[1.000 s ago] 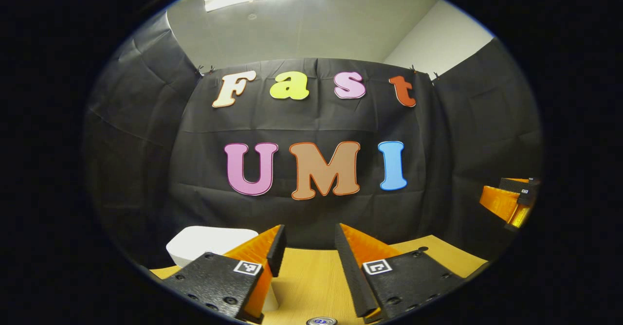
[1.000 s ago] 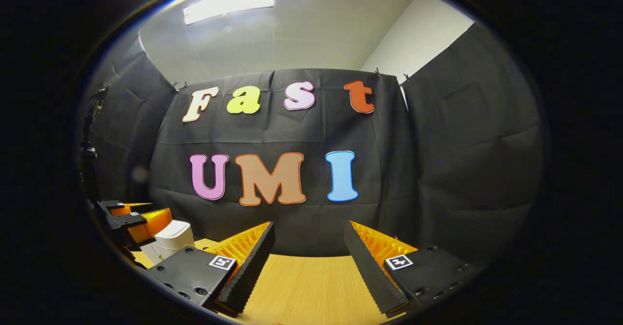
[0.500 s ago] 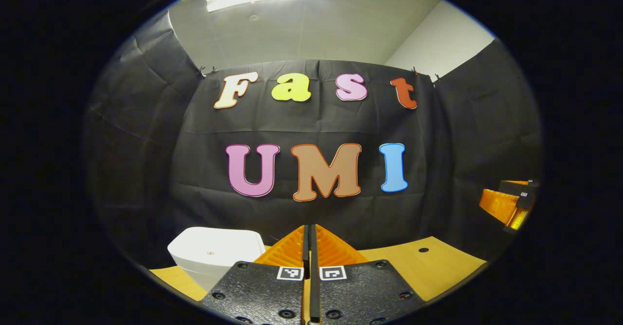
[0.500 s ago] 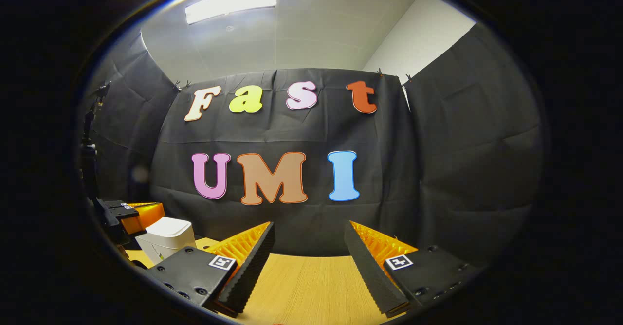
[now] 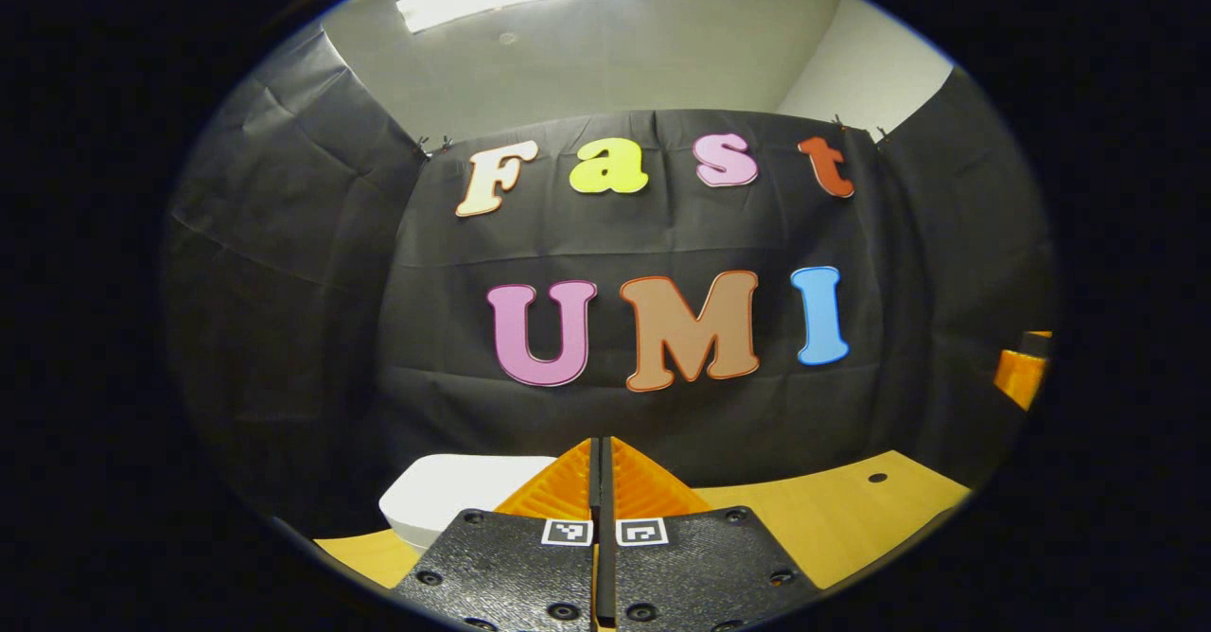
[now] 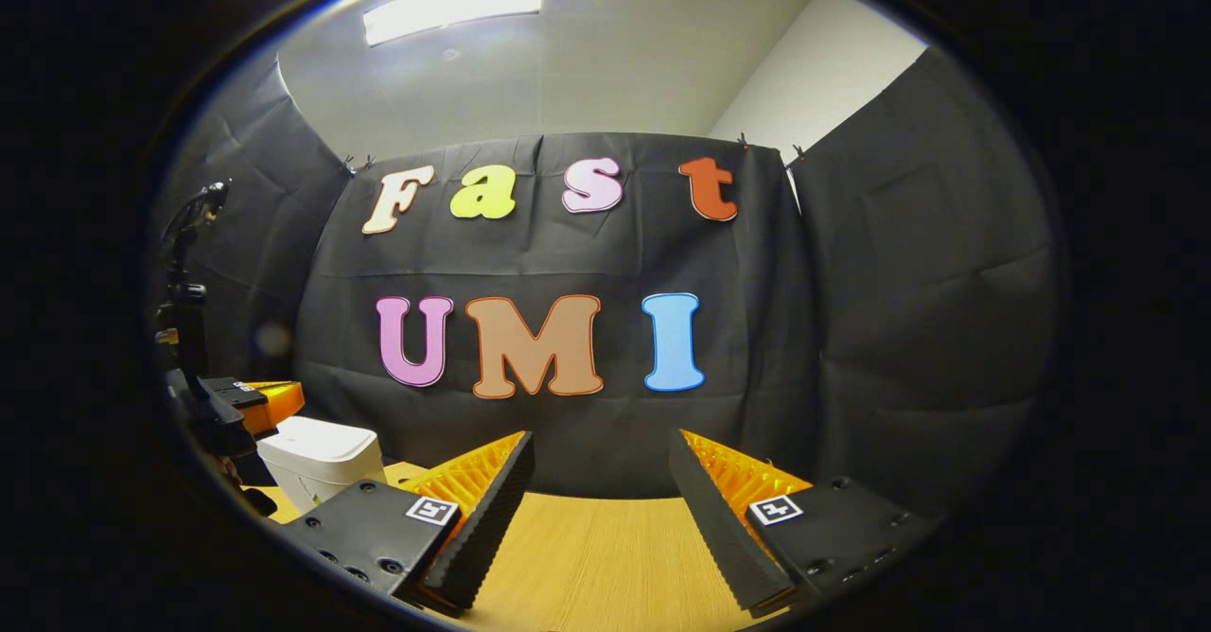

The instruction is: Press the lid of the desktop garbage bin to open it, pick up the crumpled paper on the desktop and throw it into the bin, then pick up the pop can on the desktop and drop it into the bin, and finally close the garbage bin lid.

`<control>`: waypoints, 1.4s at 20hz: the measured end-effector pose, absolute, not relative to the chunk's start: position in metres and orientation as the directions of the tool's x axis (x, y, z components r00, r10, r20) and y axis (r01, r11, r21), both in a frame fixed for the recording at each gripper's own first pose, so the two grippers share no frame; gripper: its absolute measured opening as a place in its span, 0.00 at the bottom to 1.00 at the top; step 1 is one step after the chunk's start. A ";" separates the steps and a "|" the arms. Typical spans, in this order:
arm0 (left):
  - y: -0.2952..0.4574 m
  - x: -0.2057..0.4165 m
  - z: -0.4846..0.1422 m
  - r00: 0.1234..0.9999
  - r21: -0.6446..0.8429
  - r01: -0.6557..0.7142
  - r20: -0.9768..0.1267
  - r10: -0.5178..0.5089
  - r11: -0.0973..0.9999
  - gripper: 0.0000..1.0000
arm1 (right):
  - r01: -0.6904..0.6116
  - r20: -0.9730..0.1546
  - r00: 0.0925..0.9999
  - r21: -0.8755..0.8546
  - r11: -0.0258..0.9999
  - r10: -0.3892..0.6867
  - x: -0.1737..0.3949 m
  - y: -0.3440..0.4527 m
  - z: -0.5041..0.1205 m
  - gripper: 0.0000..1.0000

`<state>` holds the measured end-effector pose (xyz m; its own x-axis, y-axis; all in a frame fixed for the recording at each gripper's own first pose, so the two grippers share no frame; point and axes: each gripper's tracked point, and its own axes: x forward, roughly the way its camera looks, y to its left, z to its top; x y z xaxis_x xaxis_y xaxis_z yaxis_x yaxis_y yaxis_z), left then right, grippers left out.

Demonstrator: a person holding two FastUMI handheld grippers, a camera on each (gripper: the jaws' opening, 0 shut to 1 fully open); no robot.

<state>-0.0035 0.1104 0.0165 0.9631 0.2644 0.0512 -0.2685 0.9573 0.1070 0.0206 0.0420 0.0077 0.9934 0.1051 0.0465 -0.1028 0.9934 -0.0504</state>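
Wooden desktop is stretching out ahead of me, with black cloth hanging behind it. I am holding my left gripper with its fingers pressed flat together on nothing, and the white garbage bin, lid down, is sitting just past them at about ten o'clock. I am keeping my right gripper spread wide and empty over bare wood, seeing the bin at nine o'clock with my left gripper hanging just above its far edge.
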 end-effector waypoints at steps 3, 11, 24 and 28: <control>0.139 0.003 0.007 0.951 0.101 -0.309 0.031 0.307 0.946 0.00 | -0.098 0.038 0.994 -0.059 0.993 0.100 0.022 0.046 0.006 0.96; 0.194 0.008 -0.041 0.920 0.091 -0.375 -0.083 0.382 0.923 0.00 | -0.105 0.001 0.994 -0.083 0.991 0.106 0.028 0.071 -0.006 0.96; 0.211 0.003 -0.086 0.916 0.060 -0.376 -0.128 0.381 0.925 0.00 | -0.176 -0.077 0.983 -0.119 0.977 0.168 0.033 0.116 -0.032 0.97; 0.208 0.007 -0.074 0.926 0.188 -0.355 -0.059 0.372 0.916 0.00 | -0.193 -0.066 0.980 -0.119 0.974 0.186 0.032 0.122 -0.027 0.92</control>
<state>0.0074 0.2079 -0.0738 0.9265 0.3717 -0.0590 -0.3554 0.9155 0.1884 0.0322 0.1220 -0.0268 0.9803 0.1864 -0.0658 -0.1931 0.9740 -0.1186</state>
